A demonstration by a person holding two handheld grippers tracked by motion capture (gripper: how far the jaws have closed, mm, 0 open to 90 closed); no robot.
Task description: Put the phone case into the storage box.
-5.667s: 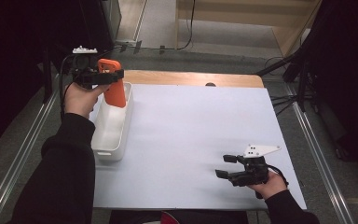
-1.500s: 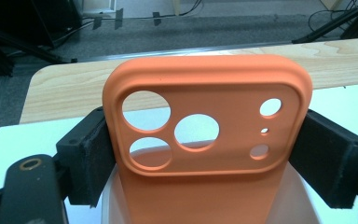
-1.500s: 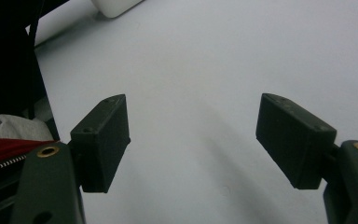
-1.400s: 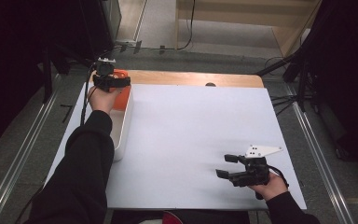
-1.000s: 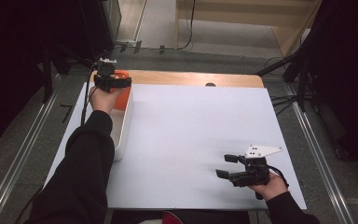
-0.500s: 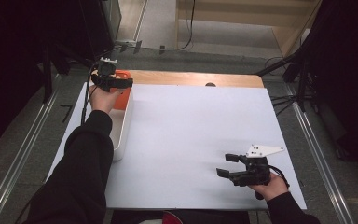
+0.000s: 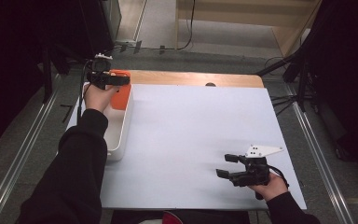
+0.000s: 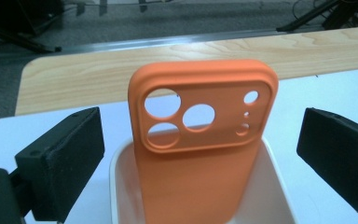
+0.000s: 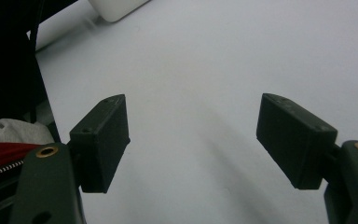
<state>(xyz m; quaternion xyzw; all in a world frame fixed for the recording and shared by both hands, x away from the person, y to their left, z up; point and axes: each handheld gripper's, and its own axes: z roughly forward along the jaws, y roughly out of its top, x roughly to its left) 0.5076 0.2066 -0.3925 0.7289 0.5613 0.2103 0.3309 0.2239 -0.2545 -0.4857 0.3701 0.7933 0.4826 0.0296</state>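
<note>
Jaws of the left gripper have just been opening and now stand wide, clear of the orange phone case upright between them in the far end of the white bin. Best to draw straight back and up without nudging it. Right gripper rests open and empty on the white table sheet, well apart; nothing blocks the retreat.

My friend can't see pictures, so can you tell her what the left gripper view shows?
An orange phone case stands upright in a white bin, camera holes at the top. The left gripper has its black jaws wide open on either side, not touching the case. Behind lies the white tabletop with a wooden edge.
</note>
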